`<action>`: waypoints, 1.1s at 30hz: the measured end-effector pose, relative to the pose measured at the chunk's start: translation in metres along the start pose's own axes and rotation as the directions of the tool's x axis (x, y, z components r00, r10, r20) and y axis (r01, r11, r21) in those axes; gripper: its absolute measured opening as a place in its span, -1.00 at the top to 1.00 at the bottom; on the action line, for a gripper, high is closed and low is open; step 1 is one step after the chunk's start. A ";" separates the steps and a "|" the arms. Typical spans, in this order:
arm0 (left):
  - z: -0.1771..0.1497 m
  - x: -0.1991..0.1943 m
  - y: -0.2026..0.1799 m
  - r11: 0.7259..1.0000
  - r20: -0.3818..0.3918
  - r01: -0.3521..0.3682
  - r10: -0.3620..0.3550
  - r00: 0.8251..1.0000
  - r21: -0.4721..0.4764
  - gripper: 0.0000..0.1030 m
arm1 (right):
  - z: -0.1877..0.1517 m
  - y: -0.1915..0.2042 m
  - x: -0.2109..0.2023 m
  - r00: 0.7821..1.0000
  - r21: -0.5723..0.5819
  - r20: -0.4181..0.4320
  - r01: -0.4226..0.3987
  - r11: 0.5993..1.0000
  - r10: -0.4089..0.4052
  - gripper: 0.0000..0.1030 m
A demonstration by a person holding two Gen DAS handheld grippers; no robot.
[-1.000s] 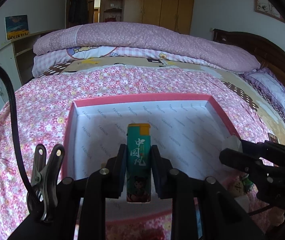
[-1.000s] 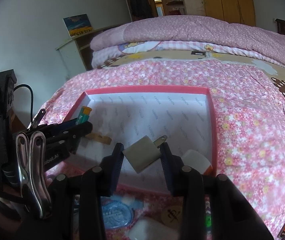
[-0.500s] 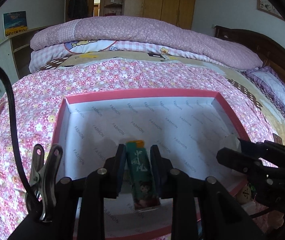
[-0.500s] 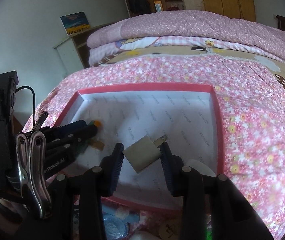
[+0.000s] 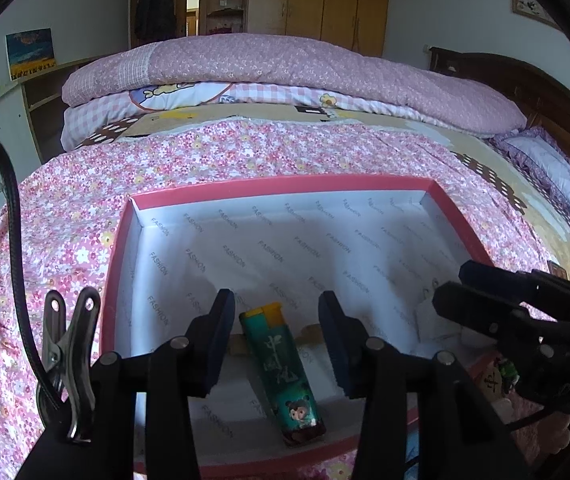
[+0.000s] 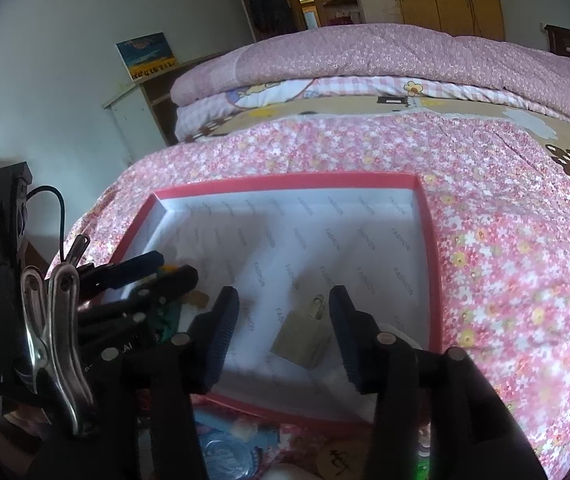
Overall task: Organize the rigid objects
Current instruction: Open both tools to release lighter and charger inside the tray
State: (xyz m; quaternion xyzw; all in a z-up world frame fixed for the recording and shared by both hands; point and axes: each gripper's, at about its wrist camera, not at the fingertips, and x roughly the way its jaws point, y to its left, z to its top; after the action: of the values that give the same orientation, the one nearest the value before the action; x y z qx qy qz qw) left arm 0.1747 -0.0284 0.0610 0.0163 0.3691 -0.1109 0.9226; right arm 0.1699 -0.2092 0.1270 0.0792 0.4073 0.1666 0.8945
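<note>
Lying flat on the white lining of a red-rimmed box [image 5: 285,188], a green lighter [image 5: 281,372] points its yellow cap away from the camera, its long axis running from the near wall toward the far one and leaning slightly left at the cap end. The left tongs [image 5: 277,340] stand spread wide on either side of it, neither pad touching the lighter. A small tan piece lies across the lining just behind the lighter, too hidden to identify.

In the right wrist view, a beige plug adapter [image 6: 303,338] rests on the box floor close to the near right corner, its metal prongs aimed up and to the right, toward the far right wall. The right tongs [image 6: 285,328] are likewise spread, with clear gaps between the pads and the adapter. A white object sits against the near right corner of the box [image 6: 285,182], partly hidden behind the right finger.

The box lies on a bed covered by a pink floral sheet [image 5: 69,216], with folded quilts [image 5: 285,68] stacked at the far side and wooden wardrobes [image 5: 325,0] beyond.
</note>
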 end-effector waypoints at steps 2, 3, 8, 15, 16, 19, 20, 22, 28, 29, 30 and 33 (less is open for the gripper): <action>0.000 -0.002 0.000 1.000 0.001 0.001 -0.001 1.000 -0.001 0.11 | 0.000 0.001 -0.001 1.000 -0.001 0.003 0.002 1.000 -0.002 -0.04; 0.000 -0.003 -0.001 1.000 0.001 0.001 -0.001 1.000 0.000 0.11 | 0.000 0.001 -0.002 1.000 -0.001 0.004 0.003 1.000 -0.003 -0.05; -0.002 -0.009 -0.002 1.000 0.001 -0.002 0.002 1.000 -0.001 0.11 | -0.002 0.003 -0.004 1.000 -0.001 0.005 0.006 1.000 -0.006 -0.06; -0.005 -0.021 -0.003 1.000 0.006 -0.006 0.006 1.000 -0.001 0.11 | -0.004 0.004 -0.018 1.000 0.011 0.030 0.009 1.000 -0.009 -0.21; -0.007 -0.024 -0.004 1.000 0.007 -0.006 0.006 1.000 0.000 0.11 | -0.005 0.005 -0.020 0.999 0.013 0.032 0.006 1.000 -0.006 -0.22; -0.010 -0.032 -0.005 1.000 0.010 -0.007 0.007 1.000 0.000 0.11 | -0.006 0.007 -0.025 0.999 0.016 0.034 0.001 1.000 -0.002 -0.22; -0.011 -0.033 -0.006 1.000 0.010 -0.006 0.006 1.000 0.000 0.11 | -0.007 0.008 -0.027 0.999 0.016 0.034 0.002 1.000 -0.003 -0.22; -0.013 -0.038 -0.007 1.000 0.012 -0.005 0.005 1.000 -0.002 0.11 | -0.009 0.010 -0.029 0.999 0.015 0.035 0.002 1.000 -0.002 -0.23; -0.020 -0.051 -0.008 1.000 0.015 -0.001 0.001 1.000 -0.012 0.11 | -0.016 0.014 -0.044 0.999 0.021 0.045 -0.010 1.000 0.009 -0.23; -0.021 -0.053 -0.008 1.000 0.016 0.000 0.000 1.000 -0.013 0.11 | -0.017 0.014 -0.045 0.999 0.021 0.045 -0.011 1.000 0.010 -0.23; -0.023 -0.056 -0.009 1.000 0.018 0.002 -0.001 1.000 -0.013 0.11 | -0.019 0.015 -0.047 0.999 0.021 0.046 -0.013 1.000 0.012 -0.23; -0.027 -0.063 -0.011 1.000 0.020 0.001 -0.001 1.000 -0.011 0.11 | -0.023 0.018 -0.053 0.999 0.018 0.048 -0.014 1.000 0.013 -0.23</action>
State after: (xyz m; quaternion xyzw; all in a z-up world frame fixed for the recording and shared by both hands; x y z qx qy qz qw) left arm 0.1099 -0.0237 0.0853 0.0099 0.3603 -0.1096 0.9263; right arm 0.1158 -0.2117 0.1540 0.0941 0.3867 0.1670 0.9020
